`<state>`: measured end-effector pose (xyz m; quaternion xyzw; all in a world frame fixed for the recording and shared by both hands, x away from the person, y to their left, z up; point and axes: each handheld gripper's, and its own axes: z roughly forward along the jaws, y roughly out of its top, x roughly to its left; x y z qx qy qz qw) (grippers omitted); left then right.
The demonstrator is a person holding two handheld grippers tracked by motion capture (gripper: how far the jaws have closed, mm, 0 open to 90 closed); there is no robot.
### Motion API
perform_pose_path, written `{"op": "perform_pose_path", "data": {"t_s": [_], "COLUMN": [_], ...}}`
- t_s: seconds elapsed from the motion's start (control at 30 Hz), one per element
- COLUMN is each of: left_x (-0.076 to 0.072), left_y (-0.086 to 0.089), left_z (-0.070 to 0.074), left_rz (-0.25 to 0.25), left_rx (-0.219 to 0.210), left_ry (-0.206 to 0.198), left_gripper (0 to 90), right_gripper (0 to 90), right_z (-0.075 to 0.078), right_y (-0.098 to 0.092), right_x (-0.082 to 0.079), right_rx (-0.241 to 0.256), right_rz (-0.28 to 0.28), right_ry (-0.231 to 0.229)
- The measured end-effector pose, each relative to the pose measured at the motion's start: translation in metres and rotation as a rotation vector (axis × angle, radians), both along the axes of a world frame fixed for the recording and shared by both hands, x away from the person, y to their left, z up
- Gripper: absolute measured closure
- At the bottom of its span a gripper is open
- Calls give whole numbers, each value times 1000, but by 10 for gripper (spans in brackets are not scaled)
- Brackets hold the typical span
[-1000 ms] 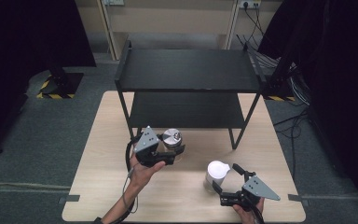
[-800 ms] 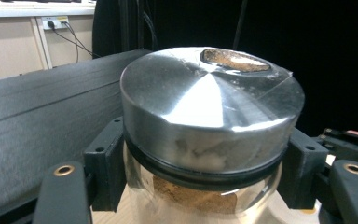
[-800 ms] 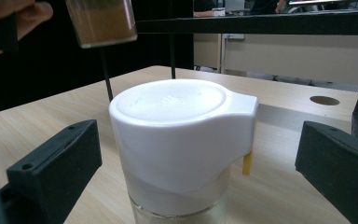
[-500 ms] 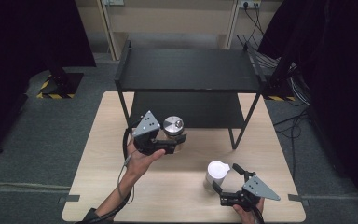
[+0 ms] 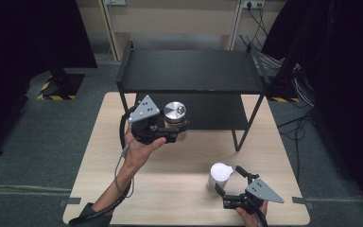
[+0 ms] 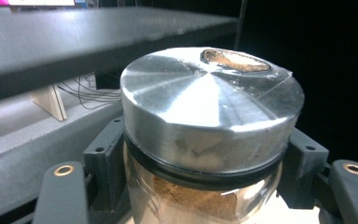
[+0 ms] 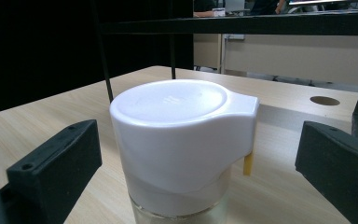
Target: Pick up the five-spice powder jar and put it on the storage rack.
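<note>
In the high view, the left gripper (image 5: 172, 131) sits left of the frame's centre, held up by the person's left hand (image 5: 139, 150). Its jaws are closed on a glass jar (image 5: 175, 122) with a round metal lid. The jar is just in front of the black shelf rack (image 5: 189, 71), which stands at the far half of the wooden surface (image 5: 170, 175), and level with the rack's lower shelf. In the lower right of the frame the right gripper (image 5: 224, 187) rests low over the surface, its jaws spread to either side of a white-capped jar (image 5: 218, 176) that stands upright on the wood.

In the left gripper view, the glass jar (image 6: 205, 154) fills the centre, clamped from both sides below its metal lid (image 6: 209, 102). Brown powder shows through the glass. The rack's shelf edges (image 6: 74, 42) cross the upper left of the frame.

In the right gripper view, the white-capped jar (image 7: 182, 140) stands at centre on the surface (image 7: 51, 116). The two black jaws flank it at lower left and lower right, each clearly apart from it. The rack's legs (image 7: 103, 56) rise behind it.
</note>
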<state>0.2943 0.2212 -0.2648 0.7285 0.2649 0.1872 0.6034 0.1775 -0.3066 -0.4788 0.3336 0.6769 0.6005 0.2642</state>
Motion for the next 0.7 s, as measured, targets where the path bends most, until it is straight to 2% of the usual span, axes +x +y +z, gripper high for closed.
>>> {"op": "perform_pose_path", "data": {"t_s": [0.2, 0.3, 0.7], "left_x": [1, 2, 14], "left_y": [-1, -1, -5], "left_z": [20, 29, 67], "left_rz": [6, 12, 31], "left_rx": [-15, -18, -14], "left_ry": [-22, -20, 11], "left_gripper": [305, 304, 305], "right_gripper": [5, 5, 5], "right_z": [0, 0, 0], "right_y": [0, 0, 0], "right_x": [0, 0, 0], "right_rx": [-1, -1, 0], "right_rz": [0, 1, 1], "right_ry": [-1, -1, -2]}}
